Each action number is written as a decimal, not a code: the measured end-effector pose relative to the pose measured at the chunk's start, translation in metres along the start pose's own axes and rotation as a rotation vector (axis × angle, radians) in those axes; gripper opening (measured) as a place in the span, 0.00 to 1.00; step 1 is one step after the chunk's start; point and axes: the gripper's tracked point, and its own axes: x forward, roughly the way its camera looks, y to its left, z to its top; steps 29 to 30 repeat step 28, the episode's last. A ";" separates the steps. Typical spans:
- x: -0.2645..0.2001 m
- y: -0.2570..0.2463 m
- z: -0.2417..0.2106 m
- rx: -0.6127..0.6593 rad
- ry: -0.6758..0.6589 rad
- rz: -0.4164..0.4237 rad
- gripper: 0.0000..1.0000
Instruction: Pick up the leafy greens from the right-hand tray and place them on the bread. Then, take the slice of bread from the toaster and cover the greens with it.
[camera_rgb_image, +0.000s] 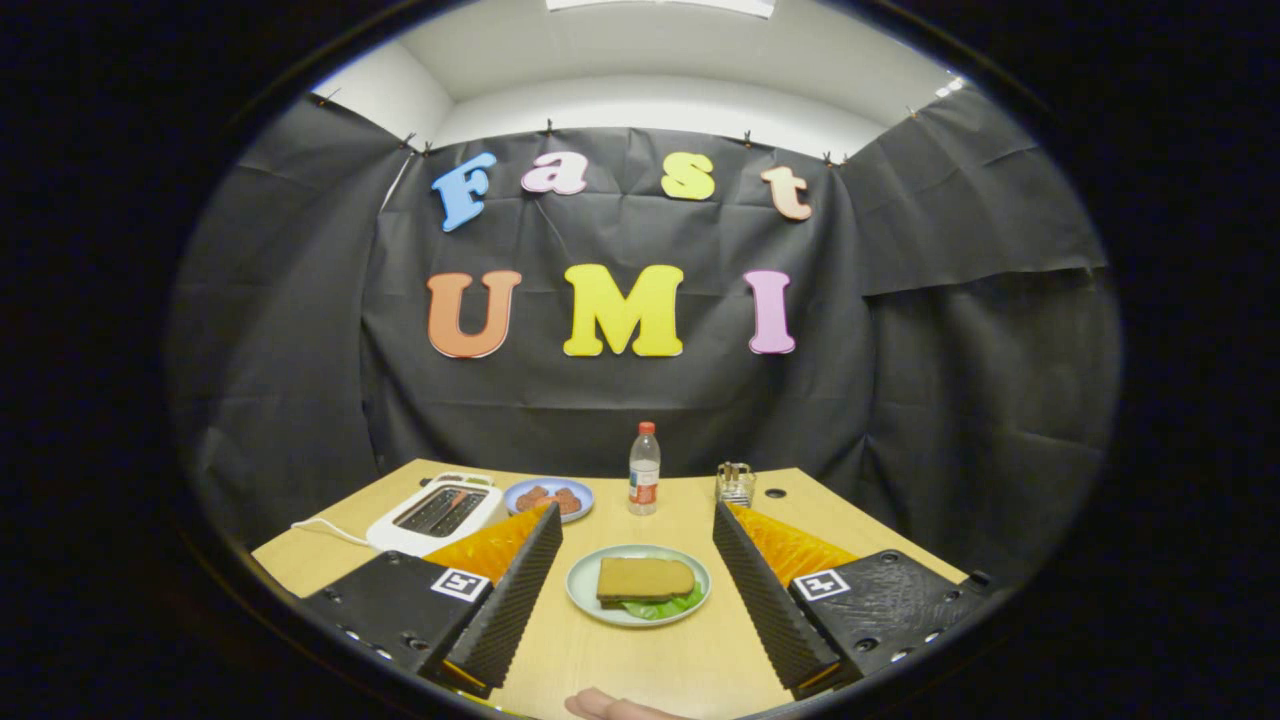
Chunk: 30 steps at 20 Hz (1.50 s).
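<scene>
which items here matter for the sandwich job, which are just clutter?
Job:
- bread slice lying over the greens
- light plate under them
- toaster
- claw, open, plate between its fingers

Clutter:
- water bottle
- blue plate of reddish pieces
- glass holder

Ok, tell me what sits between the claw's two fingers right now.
In the gripper view, the open claw frames a plate on the table, carrying a bread slice laid over leafy greens; neither finger touches it.

A staged recording booth: black cloth wall (620, 400) behind a wooden table (640, 660)
</scene>
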 end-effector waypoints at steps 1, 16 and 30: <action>-0.003 0.000 0.004 -0.005 -0.006 0.001 0.94; -0.026 -0.006 0.017 -0.001 -0.058 -0.019 0.94; -0.024 -0.011 0.013 0.012 -0.048 -0.012 0.94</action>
